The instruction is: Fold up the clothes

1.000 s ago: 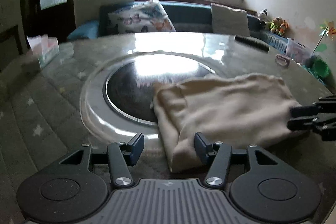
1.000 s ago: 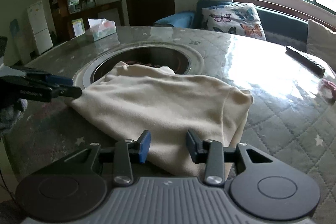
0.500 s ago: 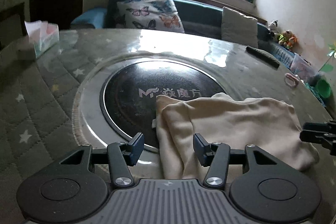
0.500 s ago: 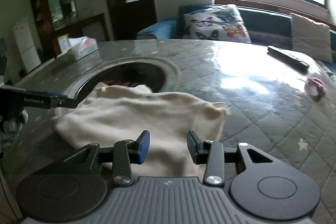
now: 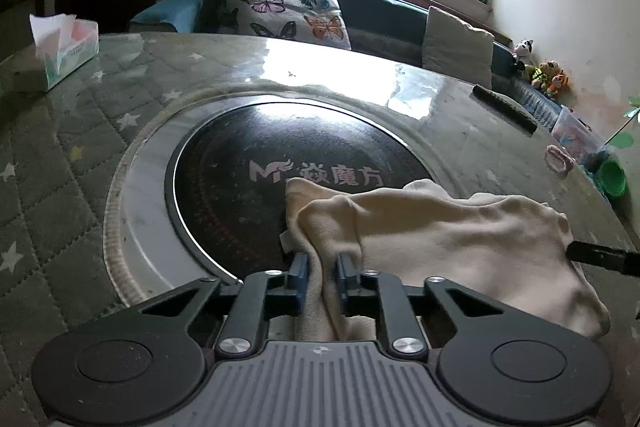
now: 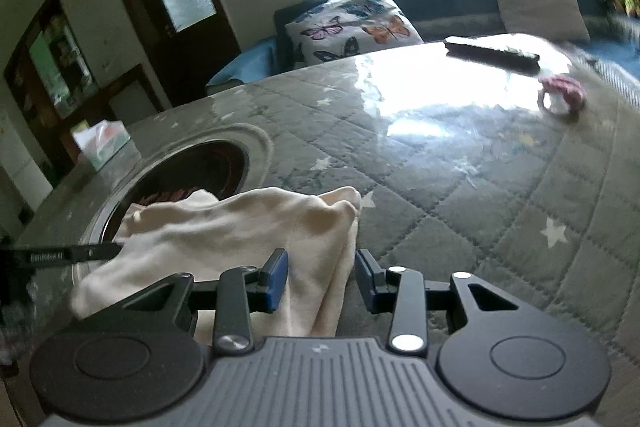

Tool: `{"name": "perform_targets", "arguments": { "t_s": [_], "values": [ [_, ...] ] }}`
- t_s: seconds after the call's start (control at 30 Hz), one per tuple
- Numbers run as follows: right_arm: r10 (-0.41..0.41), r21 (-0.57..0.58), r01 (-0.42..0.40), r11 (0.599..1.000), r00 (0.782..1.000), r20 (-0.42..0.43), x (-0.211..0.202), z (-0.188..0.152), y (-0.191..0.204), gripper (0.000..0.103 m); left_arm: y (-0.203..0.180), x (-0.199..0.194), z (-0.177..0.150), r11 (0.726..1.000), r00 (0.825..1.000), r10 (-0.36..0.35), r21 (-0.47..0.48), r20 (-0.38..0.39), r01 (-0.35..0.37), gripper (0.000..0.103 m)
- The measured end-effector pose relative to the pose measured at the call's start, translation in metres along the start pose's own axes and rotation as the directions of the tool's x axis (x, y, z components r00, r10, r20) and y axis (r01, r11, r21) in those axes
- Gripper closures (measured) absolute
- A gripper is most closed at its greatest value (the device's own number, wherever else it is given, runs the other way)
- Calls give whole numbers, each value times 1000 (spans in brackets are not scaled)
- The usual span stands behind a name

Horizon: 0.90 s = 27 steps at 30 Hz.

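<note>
Nearest the left wrist camera, the left gripper (image 5: 321, 277) was pinched tight on a bunched edge of the cloth (image 5: 440, 227), cream fabric filling the narrow gap between its blue pads. In the right wrist view the right gripper (image 6: 321, 277) stood with a wide gap between its fingers; the cloth's corner hung down between them, touching the left pad at most, so it gripped nothing. Beyond the grippers the cloth lay in a rumpled heap at the near edge of the table (image 5: 60, 155), its far end, toward 12 o'clock, draped over the rim of the dark round hob (image 5: 240, 195) set into the tabletop. It appeared to be doubled over at least once, yet the layers were uneven and puffed, so the folding looked only partly done: another fold and some smoothing probably remained. Farther off, a tissue box (image 5: 66, 49) sat at 10 o'clock, a remote (image 5: 504, 109) at 2 o'clock, and a pink item (image 6: 562, 95) beside it, none touching the cloth.
</note>
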State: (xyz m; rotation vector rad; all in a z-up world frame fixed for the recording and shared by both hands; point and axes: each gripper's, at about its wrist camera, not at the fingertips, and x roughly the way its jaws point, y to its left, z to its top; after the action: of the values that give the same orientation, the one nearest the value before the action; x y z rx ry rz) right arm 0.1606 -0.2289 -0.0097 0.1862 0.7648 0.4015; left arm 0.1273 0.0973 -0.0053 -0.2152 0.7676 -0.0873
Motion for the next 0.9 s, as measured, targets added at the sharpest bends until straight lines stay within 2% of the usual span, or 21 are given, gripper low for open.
{"name": "perform_targets", "arguments": {
  "t_s": [0.23,0.3,0.37,0.47,0.57,0.63,0.7,0.9],
  "values": [
    [11,73,-11,997,1000,9,13,0,-9,67,-3,-1,1,1000,1000,0,12,12,0,90],
    [16,82,-17,997,1000,13,16,1,-10,68,-2,0,2,1000,1000,7,10,5,-7,86],
    [22,87,-23,996,1000,14,18,1,-10,69,-1,1,2,1000,1000,10,8,3,-10,86],
    [32,96,-33,995,999,16,21,2,-9,77,-1,2,2,1000,1000,13,5,-1,-13,76],
    [42,106,-44,993,999,17,23,3,-9,87,0,3,1,1000,1000,17,3,-4,-17,75],
    [45,113,-48,992,999,27,19,3,-10,93,0,4,2,1000,1000,16,4,-4,-16,76],
    [43,116,-48,992,998,45,10,2,-10,95,-1,4,3,1000,1000,8,6,-1,-8,88],
    [37,125,-50,991,994,101,-14,1,-12,96,-15,-7,8,999,999,0,46,49,-2,93]
  ]
}}
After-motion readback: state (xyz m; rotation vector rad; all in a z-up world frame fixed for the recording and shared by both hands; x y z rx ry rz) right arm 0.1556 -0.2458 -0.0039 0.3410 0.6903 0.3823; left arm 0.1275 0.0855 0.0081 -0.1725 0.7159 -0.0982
